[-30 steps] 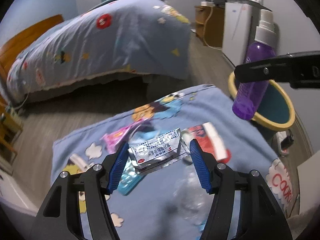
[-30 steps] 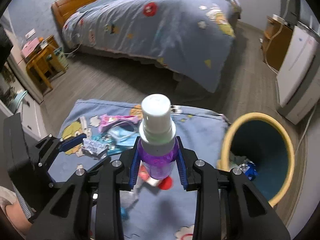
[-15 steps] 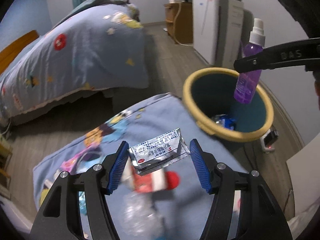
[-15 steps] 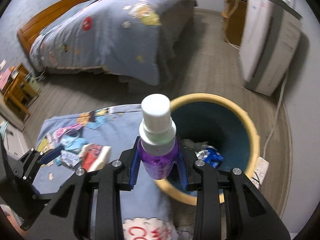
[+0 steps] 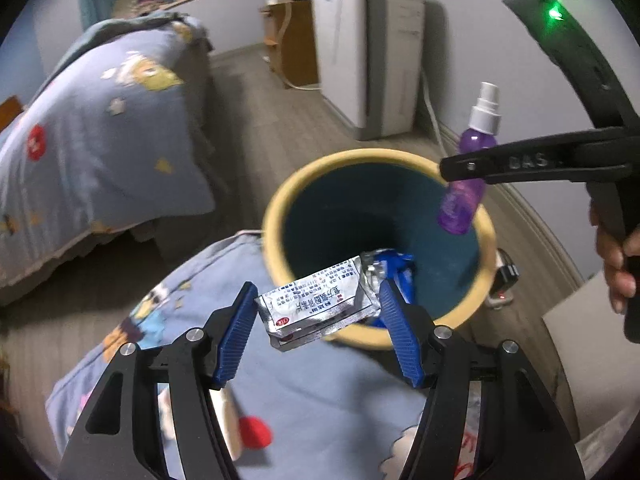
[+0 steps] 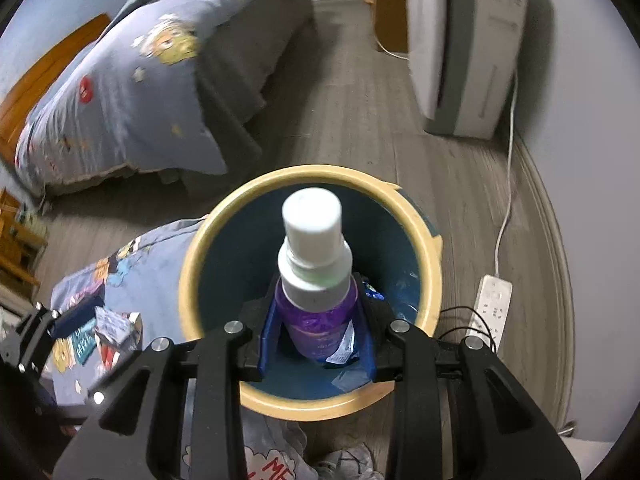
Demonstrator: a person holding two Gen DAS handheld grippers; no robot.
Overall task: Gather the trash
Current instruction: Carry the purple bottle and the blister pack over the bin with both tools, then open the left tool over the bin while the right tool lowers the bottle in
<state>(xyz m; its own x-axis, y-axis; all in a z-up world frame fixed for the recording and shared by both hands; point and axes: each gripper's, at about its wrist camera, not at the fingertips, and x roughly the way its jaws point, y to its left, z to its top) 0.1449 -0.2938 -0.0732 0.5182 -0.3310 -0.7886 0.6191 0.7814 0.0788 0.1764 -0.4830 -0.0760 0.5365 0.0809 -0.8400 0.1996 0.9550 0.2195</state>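
So both my hands are tipped downward right at the round dark-teal trash bin with the yellow rim (image 6: 434,256). My right gripper (image 6: 316,340) is pinching a purple plastic spray bottle with a white cap (image 6: 316,280) by its body, cap pointing up toward the camera, hanging right over the bin's mouth. My left gripper (image 5: 316,312) has a flat silver foil sachet with printed text (image 5: 316,300) squeezed between its blue pads, sitting over the near edge of the rim. From the left view you can see my hand (image 5: 616,256) on the right tool's handle. There's blue-and-silver wrapper trash (image 5: 394,264) already at the bottom of the bin. Next to the bin is a blue cartoon-print blanket (image 5: 312,400) with a few more bits of litter on it, and behind that a bed with a matching quilt (image 6: 132,92) and a white appliance (image 6: 460,40) by the wall.
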